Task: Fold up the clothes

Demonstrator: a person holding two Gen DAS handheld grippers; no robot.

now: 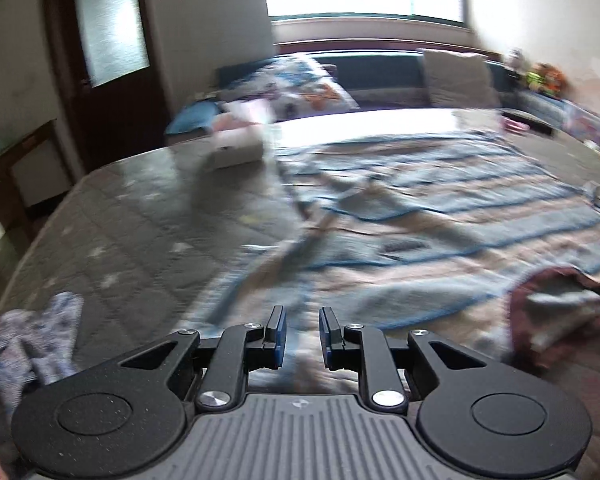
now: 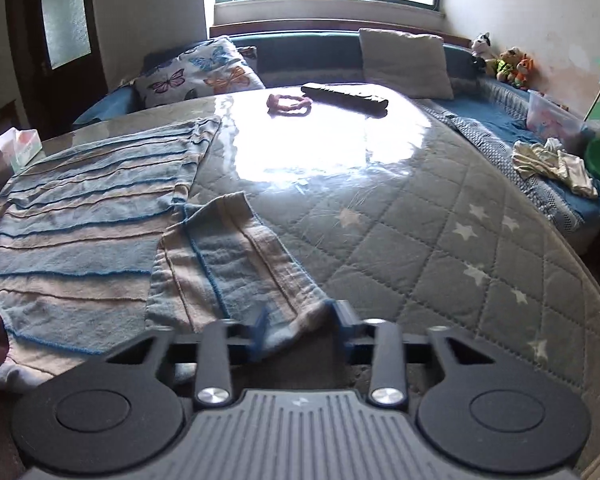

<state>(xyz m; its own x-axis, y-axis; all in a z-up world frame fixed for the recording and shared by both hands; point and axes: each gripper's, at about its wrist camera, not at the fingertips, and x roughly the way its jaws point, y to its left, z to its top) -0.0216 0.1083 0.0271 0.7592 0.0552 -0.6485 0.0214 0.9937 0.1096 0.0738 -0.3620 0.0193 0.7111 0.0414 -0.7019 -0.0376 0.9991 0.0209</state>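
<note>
Two grippers work over a striped shirt spread on the quilted desk: left gripper apart, empty; right gripper straddles its sleeve cuff, not visibly clamped.

I look down my right gripper at a blue-and-beige striped knit sweater spread flat on the grey quilted, star-printed table cover. Its sleeve is folded toward me, and the cuff end sits between my blue fingertips — whether they pinch it I cannot tell. Farther off, in the window glare, lie a small reddish fabric loop and a long dark remote-like bar. A tissue box sits at the left edge.
</note>
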